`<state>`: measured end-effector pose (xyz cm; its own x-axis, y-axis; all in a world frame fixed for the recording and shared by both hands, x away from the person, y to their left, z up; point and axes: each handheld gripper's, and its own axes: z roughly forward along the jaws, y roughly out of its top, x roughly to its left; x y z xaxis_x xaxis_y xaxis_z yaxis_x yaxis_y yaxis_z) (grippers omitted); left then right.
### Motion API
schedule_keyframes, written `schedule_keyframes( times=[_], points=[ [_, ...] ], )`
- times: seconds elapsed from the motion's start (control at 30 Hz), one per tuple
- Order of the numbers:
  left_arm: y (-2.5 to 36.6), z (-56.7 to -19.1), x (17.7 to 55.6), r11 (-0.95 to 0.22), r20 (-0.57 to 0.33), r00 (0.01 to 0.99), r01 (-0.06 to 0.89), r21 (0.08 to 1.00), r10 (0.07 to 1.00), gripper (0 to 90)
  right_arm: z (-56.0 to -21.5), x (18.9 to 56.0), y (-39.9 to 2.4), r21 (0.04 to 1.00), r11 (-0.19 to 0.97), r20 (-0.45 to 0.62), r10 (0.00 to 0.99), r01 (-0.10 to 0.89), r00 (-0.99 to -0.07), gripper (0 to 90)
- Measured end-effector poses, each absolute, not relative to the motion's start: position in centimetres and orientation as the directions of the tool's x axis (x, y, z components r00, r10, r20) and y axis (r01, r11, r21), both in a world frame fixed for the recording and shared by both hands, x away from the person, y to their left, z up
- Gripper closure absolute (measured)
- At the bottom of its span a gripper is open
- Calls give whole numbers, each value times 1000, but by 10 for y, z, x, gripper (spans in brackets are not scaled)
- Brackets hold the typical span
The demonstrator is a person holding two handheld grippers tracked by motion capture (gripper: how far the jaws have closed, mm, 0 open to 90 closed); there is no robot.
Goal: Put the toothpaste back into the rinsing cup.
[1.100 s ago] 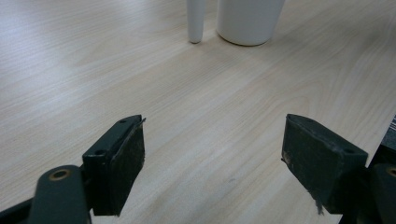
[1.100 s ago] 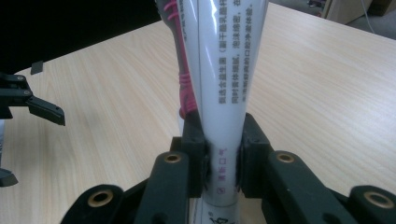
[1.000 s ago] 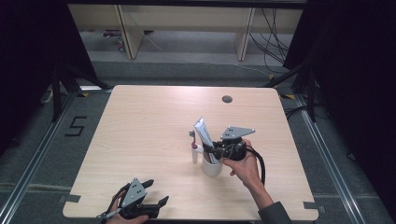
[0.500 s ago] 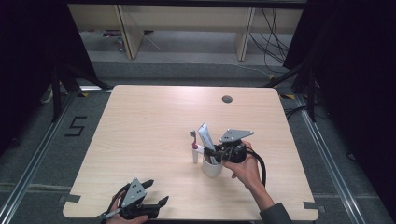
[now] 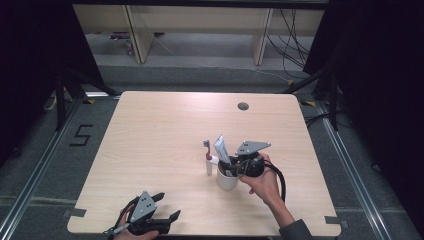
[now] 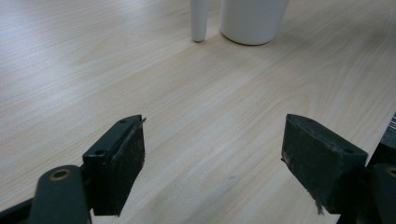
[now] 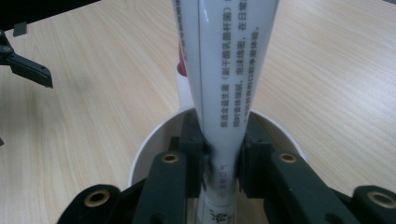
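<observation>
A white cup (image 5: 226, 181) stands on the wooden table (image 5: 165, 130), right of the middle. My right gripper (image 5: 227, 167) reaches into it from the right, shut on a white toothpaste tube (image 5: 220, 146) that sticks up out of the cup. In the right gripper view the pads (image 7: 192, 140) press the tube (image 7: 224, 70) just above the cup's rim (image 7: 140, 154). A white toothbrush with a red head (image 5: 208, 162) stands against the cup's left side, outside it. My left gripper (image 5: 168, 205) rests at the table's front edge, open with nothing between its fingers (image 6: 116, 168).
A dark round cable hole (image 5: 243, 106) sits near the table's far edge. Wooden shelving and loose cables lie on the floor beyond the table. The left gripper view looks across bare wood to the cup (image 6: 252, 21) and toothbrush handle (image 6: 198, 18).
The tube's top has come a little lower and to the right, nearer the cup. The left gripper has not moved.
</observation>
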<state>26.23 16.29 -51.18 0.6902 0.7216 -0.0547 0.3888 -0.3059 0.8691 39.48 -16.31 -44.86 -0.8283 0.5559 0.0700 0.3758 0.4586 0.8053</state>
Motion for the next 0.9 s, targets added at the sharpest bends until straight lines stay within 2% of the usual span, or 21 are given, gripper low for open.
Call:
schedule_keyframes(
  times=[0.2,0.27,0.43,0.53,0.57,0.67,0.73,0.9],
  points=[
    [162,-512,262,-301,-59,688,391,870,723,209,-446,392,-166,804,428,117,566,412,-816,704],
    [162,-513,263,-298,-61,693,386,873,719,209,-446,393,-167,810,437,97,559,391,-824,690],
    [163,-512,262,-311,-53,691,391,867,720,209,-442,391,-171,821,412,99,579,395,-809,586],
    [164,-511,262,-305,-55,694,385,871,718,209,-439,387,-172,810,380,152,601,448,-785,555],
    [164,-511,262,-305,-55,694,385,871,718,209,-439,389,-173,822,386,127,592,419,-796,549],
    [163,-511,262,-307,-55,695,385,870,717,209,-434,387,-179,837,350,141,604,420,-785,489],
    [163,-511,262,-307,-54,695,385,870,717,209,-433,385,-180,830,339,170,604,444,-779,489],
    [164,-511,262,-306,-55,693,386,870,719,209,-429,385,-190,844,317,164,616,432,-771,455]
  ],
)
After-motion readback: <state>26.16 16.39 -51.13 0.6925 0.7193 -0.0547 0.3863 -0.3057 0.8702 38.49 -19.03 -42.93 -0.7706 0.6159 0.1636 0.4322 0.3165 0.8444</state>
